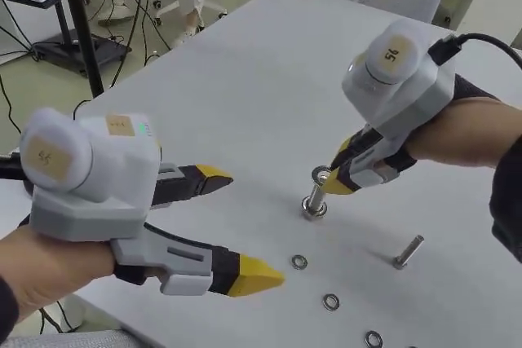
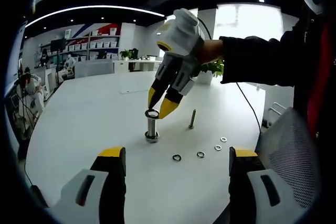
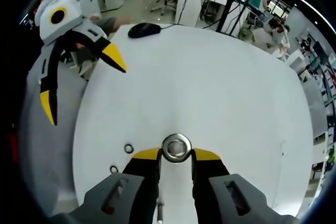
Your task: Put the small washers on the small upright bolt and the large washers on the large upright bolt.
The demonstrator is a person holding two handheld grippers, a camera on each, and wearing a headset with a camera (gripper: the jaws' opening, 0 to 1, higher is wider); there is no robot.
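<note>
The large upright bolt [image 1: 314, 203] [image 2: 152, 129] stands mid-table. My right gripper [image 1: 333, 177] [image 3: 176, 151] is shut on a large washer [image 1: 320, 175] [image 2: 152, 114] [image 3: 176, 147], holding it flat right at the bolt's top end. The small bolt [image 1: 408, 252] [image 2: 192, 119] stands to the right, bare. Several loose washers lie in a row on the table, among them one [image 1: 299, 262] nearest the large bolt and another [image 1: 330, 301] [image 2: 200, 154]. My left gripper [image 1: 241, 226] [image 2: 177, 153] hovers open at the left with nothing between its jaws.
The white table [image 1: 245, 79] stretches bare behind the bolts. A black mouse [image 3: 144, 30] lies near its far edge in the right gripper view. Desks, chairs and cables stand on the floor beyond the table edge.
</note>
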